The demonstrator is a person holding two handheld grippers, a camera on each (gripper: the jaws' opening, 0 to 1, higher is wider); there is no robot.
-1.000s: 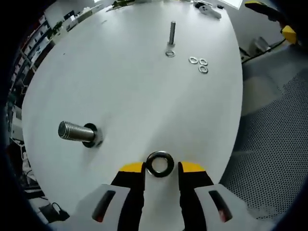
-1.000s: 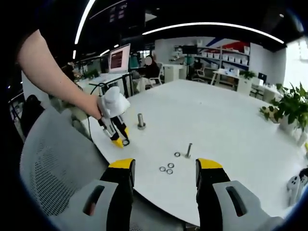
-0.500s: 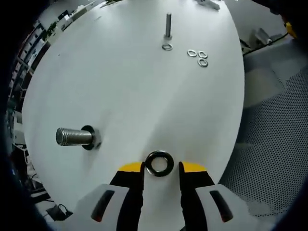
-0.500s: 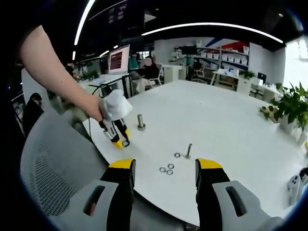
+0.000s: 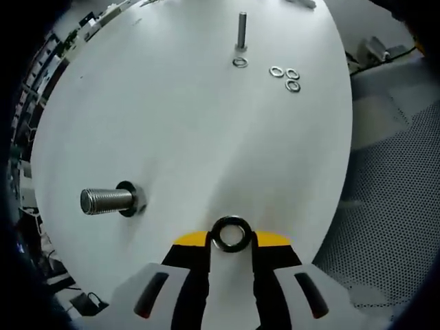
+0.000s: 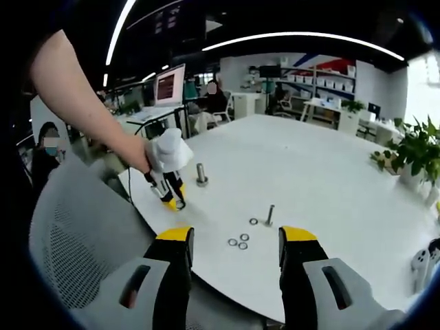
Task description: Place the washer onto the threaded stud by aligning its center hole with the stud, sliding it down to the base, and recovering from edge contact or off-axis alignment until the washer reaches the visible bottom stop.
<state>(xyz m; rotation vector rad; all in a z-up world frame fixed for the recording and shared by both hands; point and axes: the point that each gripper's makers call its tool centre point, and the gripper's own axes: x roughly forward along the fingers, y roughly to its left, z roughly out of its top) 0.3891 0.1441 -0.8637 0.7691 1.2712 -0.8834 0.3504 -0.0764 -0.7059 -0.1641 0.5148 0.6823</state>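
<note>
Now the left gripper [image 5: 231, 239] pinched the dark washer [image 5: 231, 234] between its yellow tips.
Seen along its jaws, the washer sat low on the white table [image 5: 192, 124], the thick threaded stud [image 5: 106, 201] at about nine o'clock from it, well apart. A thin bolt [image 5: 241, 31] stood at twelve o'clock with three small rings [image 5: 284, 75] near it. From the right gripper view, the right gripper [image 6: 232, 242] hung with jaws spread, holding nothing.
</note>
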